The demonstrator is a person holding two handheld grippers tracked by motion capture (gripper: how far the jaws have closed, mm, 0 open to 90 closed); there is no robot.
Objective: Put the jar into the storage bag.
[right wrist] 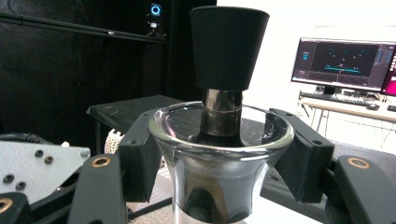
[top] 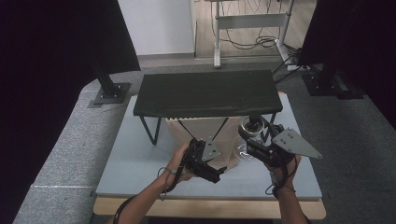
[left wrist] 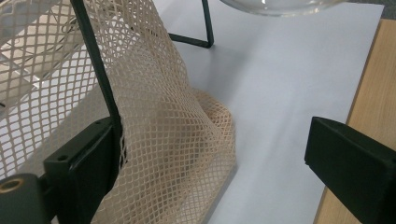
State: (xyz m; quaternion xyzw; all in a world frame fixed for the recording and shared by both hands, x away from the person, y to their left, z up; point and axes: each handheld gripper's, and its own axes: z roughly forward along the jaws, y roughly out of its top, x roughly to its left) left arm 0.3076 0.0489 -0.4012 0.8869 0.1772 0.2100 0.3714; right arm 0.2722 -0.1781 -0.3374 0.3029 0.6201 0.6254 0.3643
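In the lower middle of the high view, a pale blue mat [top: 140,158] is being lit on a wooden table [top: 210,210], and a low black shelf [top: 208,93] on thin black legs is being seen across its upper half. Beige mesh netting [top: 196,133] is being shown hanging beneath the shelf, at the centre of the frame.

The left gripper [top: 212,173] is being held by a hand [top: 180,163] just below the netting. In the left gripper view, its jaws are being kept wide apart: the left jaw is being pressed against the mesh netting [left wrist: 154,126] and a thin black shelf leg [left wrist: 95,70] at the lower left, while the right jaw is being seen at the lower right, well apart, with nothing clamped between them.

The right gripper [top: 250,135] is being held right of centre in the high view. In the right gripper view, a clear glass vessel [right wrist: 219,158] with a flared rim is being clamped at its neck by both jaws, at the centre of the frame. A black stopper [right wrist: 228,46] on a metal stem is being seen rising out of its mouth. A lit monitor [right wrist: 345,63] is being seen at the upper right.
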